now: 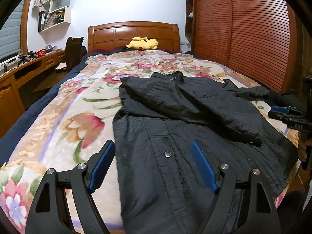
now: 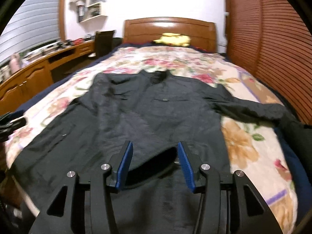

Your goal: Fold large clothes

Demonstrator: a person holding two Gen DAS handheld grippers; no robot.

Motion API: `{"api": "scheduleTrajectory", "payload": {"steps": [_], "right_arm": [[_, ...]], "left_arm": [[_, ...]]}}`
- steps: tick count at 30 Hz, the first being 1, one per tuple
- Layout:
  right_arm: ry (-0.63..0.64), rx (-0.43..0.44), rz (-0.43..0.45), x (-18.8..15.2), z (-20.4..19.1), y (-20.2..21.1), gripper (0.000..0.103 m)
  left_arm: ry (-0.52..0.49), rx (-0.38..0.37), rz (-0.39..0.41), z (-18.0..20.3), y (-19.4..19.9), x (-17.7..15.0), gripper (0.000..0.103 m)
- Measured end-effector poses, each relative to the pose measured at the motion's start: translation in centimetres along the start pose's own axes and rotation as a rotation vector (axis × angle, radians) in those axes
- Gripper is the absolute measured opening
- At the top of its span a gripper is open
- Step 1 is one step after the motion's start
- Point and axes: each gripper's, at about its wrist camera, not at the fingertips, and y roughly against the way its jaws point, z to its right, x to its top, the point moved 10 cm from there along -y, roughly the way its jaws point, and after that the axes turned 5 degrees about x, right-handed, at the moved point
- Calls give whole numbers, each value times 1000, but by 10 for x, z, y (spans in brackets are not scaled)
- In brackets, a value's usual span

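Two blue-padded fingers of the left gripper stand spread wide in the left wrist view, hovering over the near left part of a black jacket without pinching anything. The jacket lies face up on a floral blanket that covers the bed, collar toward the wooden headboard. One sleeve is folded across the chest, its cuff ending near the jacket's right side. At the right edge of this view the right gripper shows (black frame, blue pads) over the other sleeve; I cannot tell from here whether it holds cloth. A yellow plush toy rests by the headboard, a desk runs along the left wall, and a slatted wardrobe stands to the right.

In the right wrist view, which is blurred, the right gripper has its fingers apart above the jacket, with a dark fold of cloth lying between them but not squeezed. The far sleeve stretches out to the right over the blanket. The left gripper appears only as a dark shape at the left edge.
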Motion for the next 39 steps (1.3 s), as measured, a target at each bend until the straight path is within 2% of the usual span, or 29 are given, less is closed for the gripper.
{"api": "scheduleTrajectory", "payload": {"steps": [4,8,15,16,17,18,19,22,27,31,34,36,39], "right_arm": [[59,77,-62,-13,-25,-14,50],[82,117,-126,-30,-34,-32,50],[145,112,-233,-48,-35,-52,50],[149,107,-242,-47,-34,-54,45],[149,107,-242,-46,-32,-55,26],[145,122,-242,-44,-31,-55,17],[140,131,-231,-37,-28,-52,12],[107,126,-151,-14,-11,-41,10],[-9,101,-49,21,38,-23,10],[-67,37,-47,31,79,-29,10],[-138,9,-80,31,99,-46,10],[-172,-16,-72,35,113,-48,16],[-173,-104,-55,41,137,-49,34]], "left_arm": [[-7,-12,4,11,-4,2,81],[-12,-23,-3,22,-9,1,81],[-36,-42,-13,43,-17,4,81],[-35,-47,-13,45,-18,5,81],[-35,-49,-13,46,-19,6,81],[-37,-49,-13,47,-20,7,81],[-38,-48,-15,48,-21,7,81],[-39,-53,-25,53,-26,9,81],[-58,-61,-19,66,-33,21,81],[-78,-63,-7,79,-40,35,81],[-82,-72,5,89,-44,45,81],[-89,-80,9,98,-47,49,81],[-103,-85,7,111,-54,53,81]]}}
